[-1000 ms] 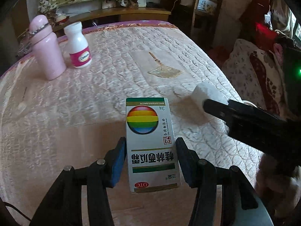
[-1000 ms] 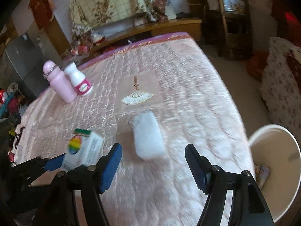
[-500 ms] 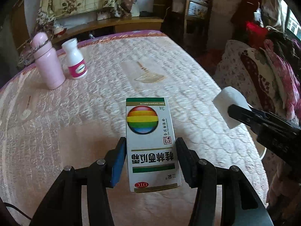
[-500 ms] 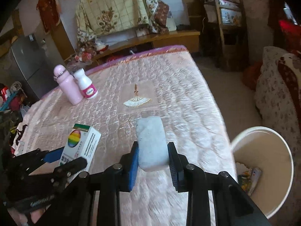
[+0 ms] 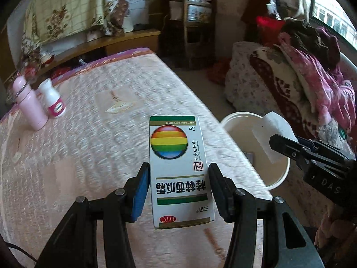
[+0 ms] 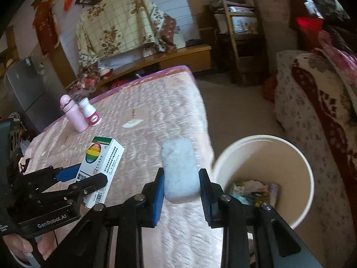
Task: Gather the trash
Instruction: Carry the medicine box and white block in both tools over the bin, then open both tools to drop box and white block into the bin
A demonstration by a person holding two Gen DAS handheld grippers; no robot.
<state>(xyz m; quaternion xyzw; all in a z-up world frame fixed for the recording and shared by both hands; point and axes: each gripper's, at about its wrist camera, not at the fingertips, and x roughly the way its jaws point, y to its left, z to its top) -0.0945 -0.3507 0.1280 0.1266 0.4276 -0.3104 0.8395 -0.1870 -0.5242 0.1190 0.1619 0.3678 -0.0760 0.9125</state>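
Observation:
A white medicine box [image 5: 178,167] with a rainbow ball and green bands sits between the blue pads of my left gripper [image 5: 177,185], which is shut on it above the pink quilted table [image 5: 100,122]. My right gripper [image 6: 181,185] is shut on a white foam block [image 6: 179,169], held near the table's right edge. In the left wrist view the same block [image 5: 271,134] hangs over the rim of a white bin [image 5: 243,131]. That bin [image 6: 296,163] stands on the floor beside the table, with paper scraps at its bottom. The box [image 6: 100,160] and left gripper also show at the left in the right wrist view.
A pink flask [image 5: 29,105] and a white pill bottle [image 5: 54,102] stand at the table's far left. A sofa with a patterned cover and piled clothes [image 5: 308,71] lies right of the bin. A wooden bench [image 6: 156,58] and a chair [image 6: 243,33] stand behind the table.
My right gripper closed on the foam block and lifted it off the table toward the bin. My left gripper carried the box rightward and upward; the bin has come into its view.

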